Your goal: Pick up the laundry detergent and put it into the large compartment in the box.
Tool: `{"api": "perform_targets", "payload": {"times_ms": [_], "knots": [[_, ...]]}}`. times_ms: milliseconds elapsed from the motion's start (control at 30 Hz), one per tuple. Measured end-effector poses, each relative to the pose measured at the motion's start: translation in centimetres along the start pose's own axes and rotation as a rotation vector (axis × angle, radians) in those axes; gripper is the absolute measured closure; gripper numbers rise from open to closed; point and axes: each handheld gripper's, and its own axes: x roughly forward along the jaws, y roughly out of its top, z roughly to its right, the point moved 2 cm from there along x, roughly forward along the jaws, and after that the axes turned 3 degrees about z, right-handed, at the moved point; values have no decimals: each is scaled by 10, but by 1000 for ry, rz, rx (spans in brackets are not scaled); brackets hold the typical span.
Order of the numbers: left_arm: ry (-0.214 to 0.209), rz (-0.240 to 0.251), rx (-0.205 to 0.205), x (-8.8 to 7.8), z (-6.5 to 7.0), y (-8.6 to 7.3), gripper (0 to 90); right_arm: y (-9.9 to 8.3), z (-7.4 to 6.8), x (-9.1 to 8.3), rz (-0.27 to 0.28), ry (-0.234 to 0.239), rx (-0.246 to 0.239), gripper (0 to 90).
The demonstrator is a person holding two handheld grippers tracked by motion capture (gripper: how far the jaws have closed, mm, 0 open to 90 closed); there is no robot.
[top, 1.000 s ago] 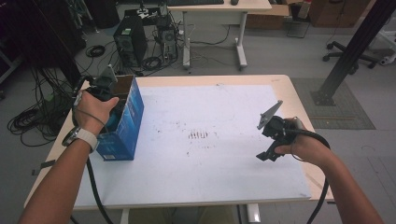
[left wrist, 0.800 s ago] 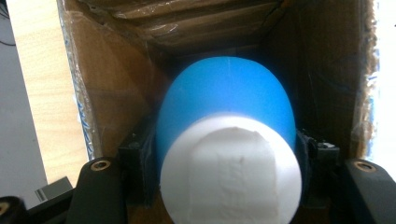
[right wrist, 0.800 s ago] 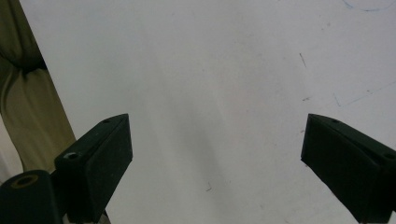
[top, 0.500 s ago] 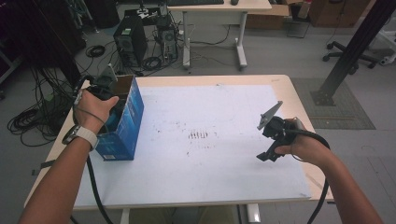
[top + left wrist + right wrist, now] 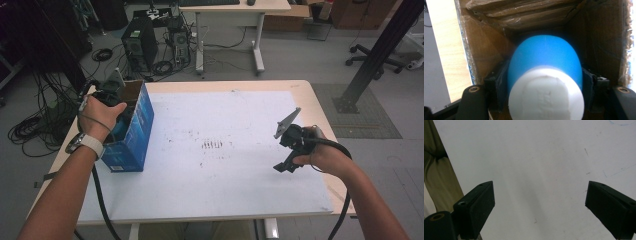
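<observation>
Two grippers are in my hands at the desk (image 5: 240, 87), one at each side of the high view.

Left gripper (image 5: 545, 82): it is lowered into the open top of the blue cardboard box (image 5: 135, 135), which stands at the left edge of the desk, left of centre in the high view. In the left gripper view a blue object with a white end (image 5: 545, 75) sits between my two black jaws, and it occupies the centre and lower centre of that frame. The blue part points deeper into the box; the white end faces the camera. My jaws have just been opening, and the object is between them. They stand close against its sides; whether the pads press on it or have let go, I cannot tell. Brown cardboard walls surround the object on all sides of that frame. In the high view my left hand (image 5: 102, 112) covers most of the gripper body at the box opening.

Right gripper (image 5: 540, 202): its jaws are spread wide with nothing between them. In the high view it sits at the right of the frame, held in my right hand (image 5: 320, 155) above the white sheet (image 5: 225, 170) that covers the desk, well apart from the box. In the right gripper view, bare white surface with faint pen marks lies beyond the jaws.
</observation>
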Motion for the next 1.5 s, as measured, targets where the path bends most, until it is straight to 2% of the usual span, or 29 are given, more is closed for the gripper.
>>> {"api": "perform_targets", "payload": {"times_ms": [400, 633, 733, 1033, 1100, 1200, 1500], "knots": [[-4, 5, 11, -1, -1, 0, 280, 0, 0, 0, -2, 3, 0, 90], [9, 8, 20, -2, 0, 0, 263, 1, -1, 0, 0, 5, -7, 90], [24, 16, 39, -2, 1, 0, 257, 1, -2, -1, 2, 1, -10, 90], [22, 17, 53, -4, 2, 0, 234, -1, -3, -3, 5, -4, -5, 90], [35, 24, 59, -5, 2, 0, 221, -1, -3, -3, 6, -3, -5, 90], [23, 28, 55, -7, 1, 0, 208, -1, -4, -3, 8, -4, -8, 90], [25, 35, 66, -8, 2, -1, 201, -1, -5, -6, 13, -9, -3, 90]]}}
